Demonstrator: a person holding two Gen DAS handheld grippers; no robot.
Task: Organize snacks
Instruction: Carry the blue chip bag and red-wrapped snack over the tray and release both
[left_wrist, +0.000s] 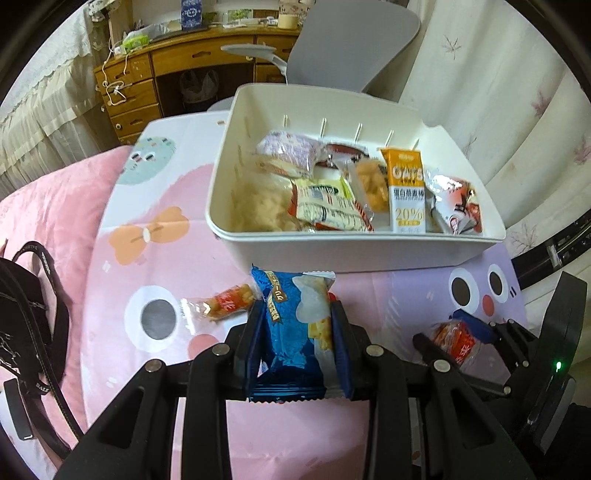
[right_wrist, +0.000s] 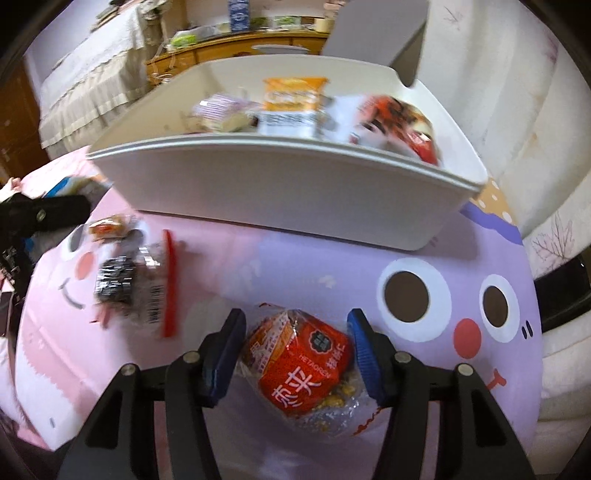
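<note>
Both grippers are loaded and angled toward the white bin, which stands at the far edge of the cartoon-printed cloth so that each packet only has to be lifted over its low, smooth plastic rim.

The left gripper has its blue pads clamped on the long sides of a blue snack packet, a glossy pillow pack with crimped, saw-toothed ends. Gripped across the narrow width, it sits stiff and upright between the fingers rather than folding.

The right gripper has a red-labelled snack bag between its fingers; the bag is clear, crinkly film, lumpy with small yellow pieces. Its left pad presses into the film, and I judge that the bag is pinched, though the right pad's contact is hard to make out.

Inside the bin, flat wrappers lie overlapping, and an orange-and-white oat bar box stands on end against them. Two packets are not yet gathered: a small clear-wrapped sweet near the middle of the cloth, and a dark packet with a red strip beside it.
</note>
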